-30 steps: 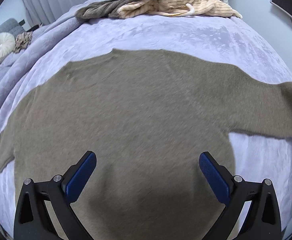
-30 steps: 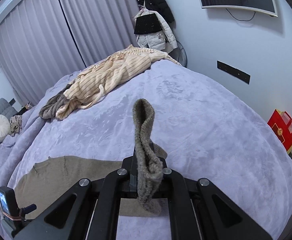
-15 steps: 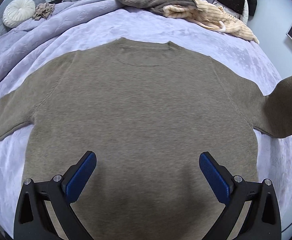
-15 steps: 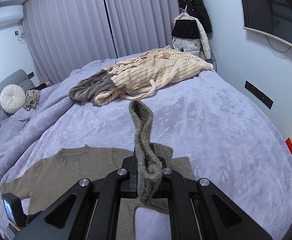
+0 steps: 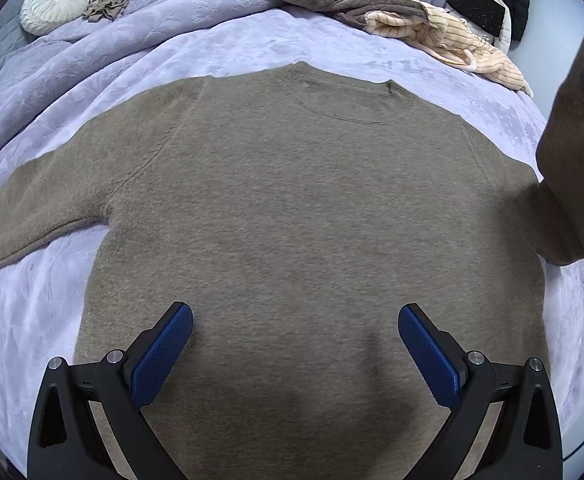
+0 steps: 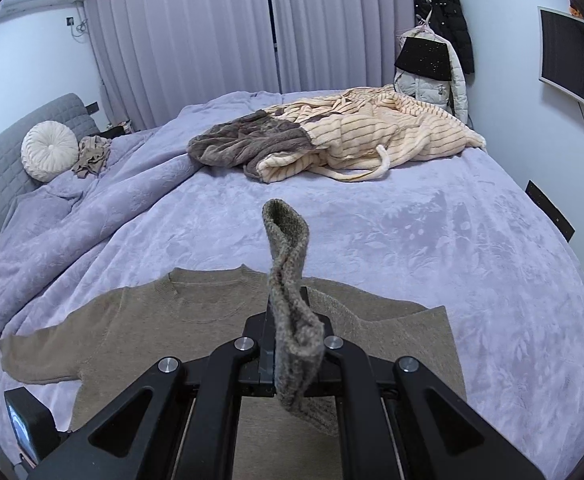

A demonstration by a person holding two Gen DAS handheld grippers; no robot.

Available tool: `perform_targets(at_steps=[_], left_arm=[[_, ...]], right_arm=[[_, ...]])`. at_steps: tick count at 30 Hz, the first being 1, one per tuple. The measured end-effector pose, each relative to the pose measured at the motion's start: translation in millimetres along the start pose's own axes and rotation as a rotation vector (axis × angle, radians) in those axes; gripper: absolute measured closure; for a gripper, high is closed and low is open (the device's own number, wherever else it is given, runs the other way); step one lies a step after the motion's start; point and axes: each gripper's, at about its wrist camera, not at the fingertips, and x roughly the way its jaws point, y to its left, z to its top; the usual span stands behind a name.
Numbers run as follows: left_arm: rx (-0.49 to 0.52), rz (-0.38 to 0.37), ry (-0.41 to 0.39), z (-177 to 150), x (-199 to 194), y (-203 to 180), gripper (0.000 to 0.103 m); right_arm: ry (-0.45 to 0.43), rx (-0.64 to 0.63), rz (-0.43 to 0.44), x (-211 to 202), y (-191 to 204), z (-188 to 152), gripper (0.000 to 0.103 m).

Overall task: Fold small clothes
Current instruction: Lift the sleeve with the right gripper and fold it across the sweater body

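A brown knit sweater point(image 5: 292, 208) lies flat on the lavender bed, collar far, its left sleeve point(image 5: 32, 220) stretched out on the cover. My left gripper point(image 5: 295, 344) is open and empty above the sweater's lower body. My right gripper point(image 6: 292, 344) is shut on the right sleeve's cuff point(image 6: 288, 272), held up above the sweater's right side point(image 6: 391, 332). The lifted sleeve shows at the right edge of the left wrist view point(image 5: 571, 160).
A heap of cream striped and grey-brown clothes point(image 6: 331, 140) lies at the far side of the bed. A round white cushion point(image 6: 48, 156) and a small crumpled cloth point(image 6: 92, 156) sit far left by a grey sofa. Jackets point(image 6: 435, 60) hang at the wall.
My right gripper has carried the sleeve cuff up and leftward toward the sweater's body. My left gripper's view has swung so the sweater is centred, the jaws staying open.
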Motion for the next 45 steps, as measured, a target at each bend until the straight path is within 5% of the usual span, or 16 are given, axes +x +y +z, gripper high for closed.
perform_targets(at_steps=[18,30,40,42,44,45], left_arm=[[-0.063,0.001,0.016,-13.8,-4.1,58.1,0.0],[-0.127,0.014,0.013,-29.3,-15.8,90.4,0.0],[-0.209,0.01,0.005,-39.1,-29.3,117.0,0.0],[-0.216,0.01,-0.006,-41.9,-35.4,117.5,0.0],[-0.225,0.003,-0.001,-41.6,-36.4,118.1,0.0],[-0.222,-0.002,0.001,-40.6,-36.6,116.6,0.0]], right_arm=[[0.089,-0.162,0.108,56.8,138.7,-27.5,0.097],[0.242,-0.265,0.183,104.3,205.3,-62.8,0.097],[0.379,-0.278,0.38,119.2,227.9,-73.1,0.089],[0.345,-0.264,0.417,106.8,222.3,-70.1,0.077],[0.308,-0.25,0.419,94.0,210.3,-65.4,0.035],[0.263,-0.239,0.398,84.9,198.9,-62.4,0.03]])
